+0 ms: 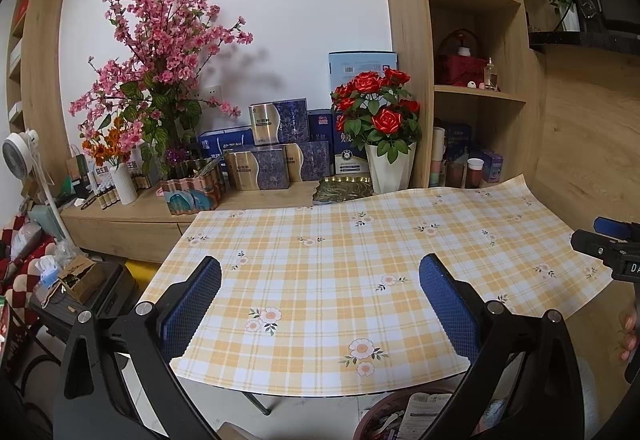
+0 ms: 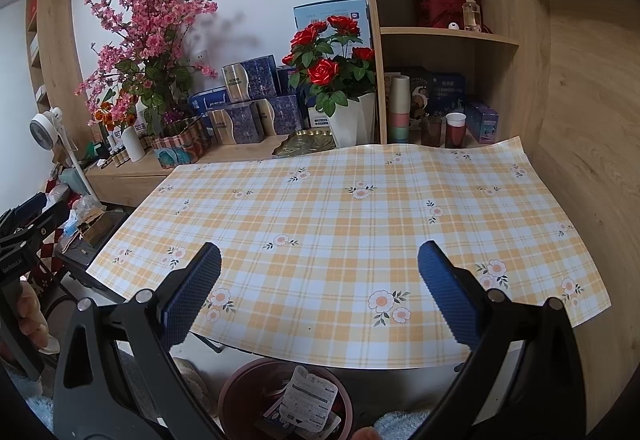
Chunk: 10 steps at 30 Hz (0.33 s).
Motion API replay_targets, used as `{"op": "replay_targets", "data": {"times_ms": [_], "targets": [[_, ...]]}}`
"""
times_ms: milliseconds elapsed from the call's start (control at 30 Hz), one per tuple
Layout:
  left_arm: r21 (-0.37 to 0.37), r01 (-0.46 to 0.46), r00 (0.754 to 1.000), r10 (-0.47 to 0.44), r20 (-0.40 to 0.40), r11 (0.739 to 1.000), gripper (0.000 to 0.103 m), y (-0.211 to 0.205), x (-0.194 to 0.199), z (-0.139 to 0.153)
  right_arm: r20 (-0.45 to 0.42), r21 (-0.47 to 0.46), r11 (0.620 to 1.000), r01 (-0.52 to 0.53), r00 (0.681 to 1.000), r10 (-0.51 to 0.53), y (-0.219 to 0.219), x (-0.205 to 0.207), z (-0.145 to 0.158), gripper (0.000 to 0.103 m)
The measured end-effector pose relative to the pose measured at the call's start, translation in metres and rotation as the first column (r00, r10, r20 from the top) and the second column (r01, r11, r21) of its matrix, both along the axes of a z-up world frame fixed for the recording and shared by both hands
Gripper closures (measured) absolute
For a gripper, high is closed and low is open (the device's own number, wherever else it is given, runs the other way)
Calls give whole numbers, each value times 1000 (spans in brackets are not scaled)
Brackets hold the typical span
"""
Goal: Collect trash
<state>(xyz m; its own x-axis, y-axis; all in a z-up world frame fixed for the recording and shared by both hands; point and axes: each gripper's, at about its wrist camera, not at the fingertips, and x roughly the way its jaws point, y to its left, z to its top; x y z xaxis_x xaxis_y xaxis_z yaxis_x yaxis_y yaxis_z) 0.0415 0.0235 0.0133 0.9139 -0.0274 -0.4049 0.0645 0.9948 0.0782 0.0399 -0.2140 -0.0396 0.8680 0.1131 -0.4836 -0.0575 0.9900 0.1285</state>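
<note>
The big table (image 2: pixel 320 208) with its yellow checked cloth is sitting bare in front of both tools. Under its near edge, the brown trash bin (image 2: pixel 240 392) is waiting on the floor, with a white wrapper (image 2: pixel 308 400) lying inside. The left tool (image 1: pixel 320 304) and the right tool (image 2: pixel 320 300) are both hanging wide apart, holding nothing. A careless swing forward might be knocking the red roses (image 2: pixel 332 60) over, or a low dip might be tipping the bin.

A white wall (image 1: pixel 260 0) framed by wooden shelving (image 1: pixel 472 40) rises behind a bench (image 1: pixel 320 280) under a yellow plaid cloth.
</note>
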Motion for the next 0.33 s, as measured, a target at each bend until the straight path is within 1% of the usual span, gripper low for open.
{"op": "replay_targets", "data": {"times_ms": [167, 333], "targets": [[8, -9, 1000, 9, 3, 1000, 6, 0, 0, 1, 2, 2, 1000, -2, 1000, 2, -1, 0, 0, 6], [-2, -5, 1000, 5, 0, 1000, 6, 1, -1, 2, 1, 7, 1000, -1, 1000, 1, 0, -1, 2, 6]]}}
